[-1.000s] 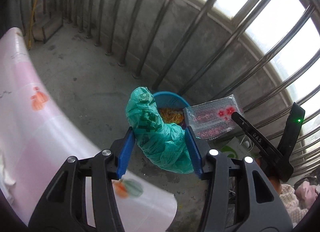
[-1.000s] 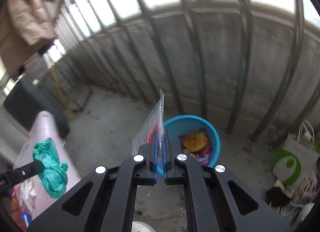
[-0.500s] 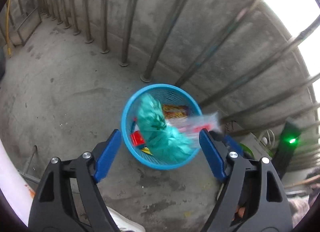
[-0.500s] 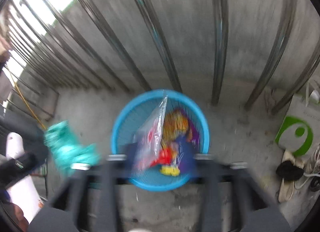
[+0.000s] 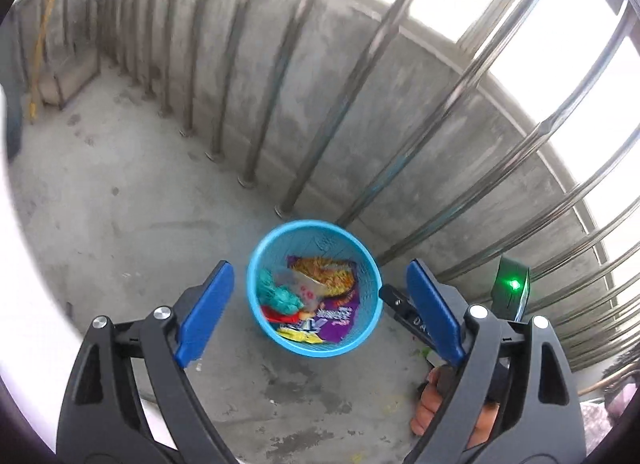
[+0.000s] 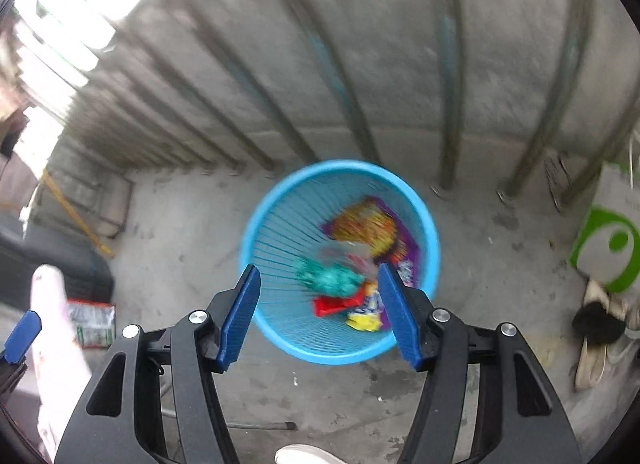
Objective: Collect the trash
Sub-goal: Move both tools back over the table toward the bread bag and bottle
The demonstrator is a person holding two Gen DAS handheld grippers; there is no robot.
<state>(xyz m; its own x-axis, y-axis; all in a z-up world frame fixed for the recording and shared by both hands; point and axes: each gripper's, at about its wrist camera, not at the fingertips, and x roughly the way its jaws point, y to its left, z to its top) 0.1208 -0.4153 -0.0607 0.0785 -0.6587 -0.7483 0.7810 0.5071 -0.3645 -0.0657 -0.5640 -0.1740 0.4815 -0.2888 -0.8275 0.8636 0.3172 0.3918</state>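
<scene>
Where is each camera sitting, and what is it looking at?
Left wrist: sits on the left tongs, opening and empty, looking down at the blue bin; fingers of the person's other hand show.
Right wrist: sits on the right tongs, open and empty, looking down into the blue bin; a white shoe tip shows.
Both share the bin, green bag, wrappers, floor and bars.
</scene>
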